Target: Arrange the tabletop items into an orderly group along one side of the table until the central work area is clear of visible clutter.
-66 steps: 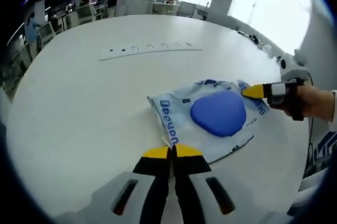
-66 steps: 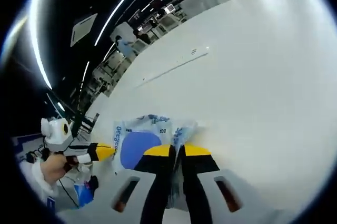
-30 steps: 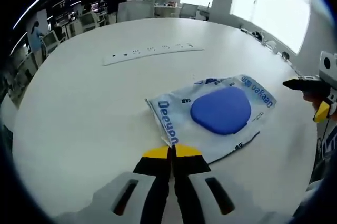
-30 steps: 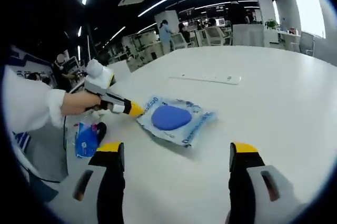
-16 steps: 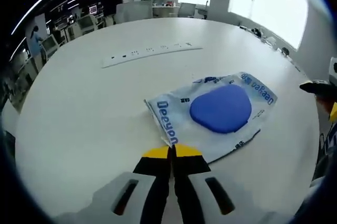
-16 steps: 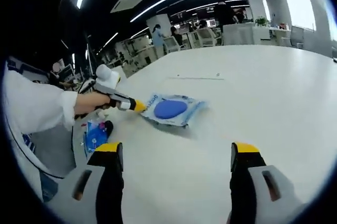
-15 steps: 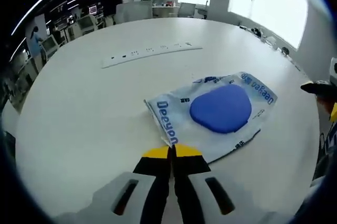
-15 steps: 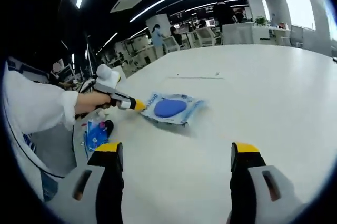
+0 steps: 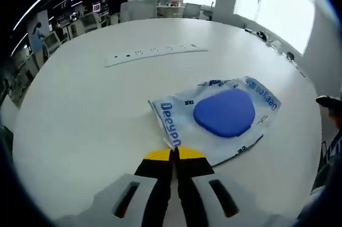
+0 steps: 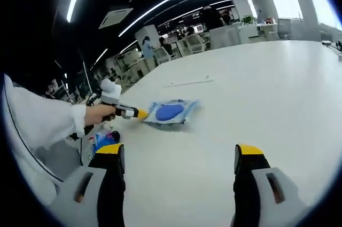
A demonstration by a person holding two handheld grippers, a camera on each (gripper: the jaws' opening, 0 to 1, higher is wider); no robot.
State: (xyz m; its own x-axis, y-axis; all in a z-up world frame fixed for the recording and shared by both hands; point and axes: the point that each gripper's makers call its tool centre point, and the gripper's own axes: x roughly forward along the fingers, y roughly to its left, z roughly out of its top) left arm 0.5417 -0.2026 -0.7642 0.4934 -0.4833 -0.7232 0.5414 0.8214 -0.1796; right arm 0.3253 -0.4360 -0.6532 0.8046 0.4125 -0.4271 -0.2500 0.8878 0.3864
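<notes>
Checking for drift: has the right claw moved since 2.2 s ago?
Yes. The right claw has let go of the pouch and backed away, open.

Flat packet (image 9: 219, 117), probably holding a blue sponge.

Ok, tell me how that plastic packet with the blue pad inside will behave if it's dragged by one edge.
The packet looks like thin, crinkled film, so it will probably flop and bend rather than stay flat. The left tool is shut on its near edge; the blue pad may sag or shift inside. On the smooth white table it should slide easily and seems light.
</notes>
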